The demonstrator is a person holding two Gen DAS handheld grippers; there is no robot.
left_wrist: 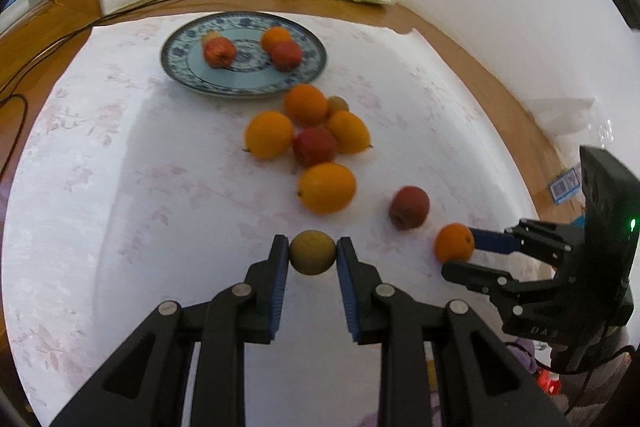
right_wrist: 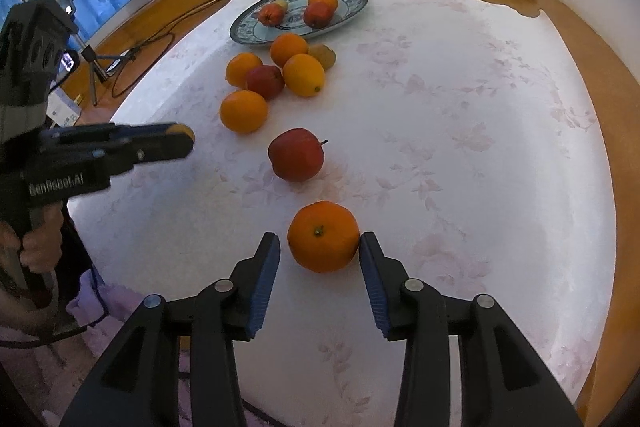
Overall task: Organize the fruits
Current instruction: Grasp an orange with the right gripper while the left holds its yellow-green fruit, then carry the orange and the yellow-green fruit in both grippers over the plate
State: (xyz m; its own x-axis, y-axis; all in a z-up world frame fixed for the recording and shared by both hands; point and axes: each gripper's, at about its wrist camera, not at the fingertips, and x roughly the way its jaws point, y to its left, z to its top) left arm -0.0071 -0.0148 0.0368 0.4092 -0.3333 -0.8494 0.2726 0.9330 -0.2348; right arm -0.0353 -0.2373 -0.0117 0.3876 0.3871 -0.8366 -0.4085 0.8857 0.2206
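My L gripper (left_wrist: 313, 251) is pinching a small brownish fruit (left_wrist: 312, 252) above the cloth. My R gripper (right_wrist: 320, 247) is spread around an orange (right_wrist: 323, 236) on the tablecloth (right_wrist: 480, 187), right pad touching it. Further off: red apple (right_wrist: 296, 155), fruit pile, then plate (right_wrist: 352, 11) w/ four fruits.

Blue-patterned round ceramic plate (left_wrist: 180, 67) at table's far side, four fruits on it. Cluster of six loose fruits just before it. Nearer: red apple (right_wrist: 296, 155), then round orange mandarin (right_wrist: 323, 237).
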